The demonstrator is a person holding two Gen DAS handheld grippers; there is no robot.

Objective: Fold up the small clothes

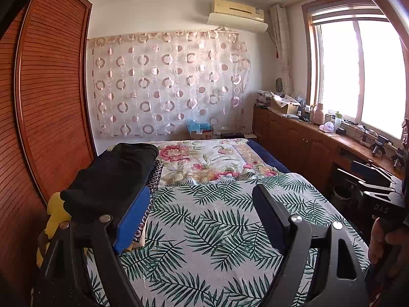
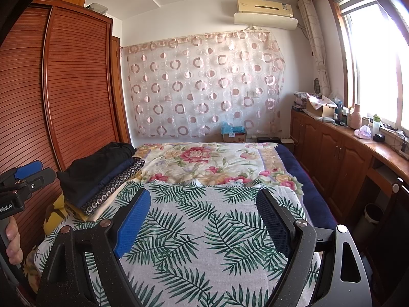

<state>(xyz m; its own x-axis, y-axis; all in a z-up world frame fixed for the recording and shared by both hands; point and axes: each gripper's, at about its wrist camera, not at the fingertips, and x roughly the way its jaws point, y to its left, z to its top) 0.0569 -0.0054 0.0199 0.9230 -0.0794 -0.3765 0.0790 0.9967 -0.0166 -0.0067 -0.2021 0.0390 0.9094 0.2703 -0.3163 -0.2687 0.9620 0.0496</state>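
Observation:
A stack of folded clothes (image 2: 99, 176) lies on the left side of the bed, black garment (image 1: 115, 171) on top, navy and dotted ones under it. My left gripper (image 1: 202, 204) is open and empty, held above the palm-leaf cover (image 1: 204, 220), its left finger beside the stack. My right gripper (image 2: 204, 204) is open and empty above the same cover (image 2: 204, 230), to the right of the stack. The left gripper also shows at the left edge of the right wrist view (image 2: 23, 174). The right gripper shows at the right edge of the left wrist view (image 1: 383, 189).
A floral quilt (image 2: 204, 161) covers the far half of the bed. A wooden wardrobe (image 2: 64, 89) stands close on the left. A long wooden cabinet (image 2: 345, 158) with clutter runs under the window on the right. A yellow item (image 2: 55, 215) lies by the stack.

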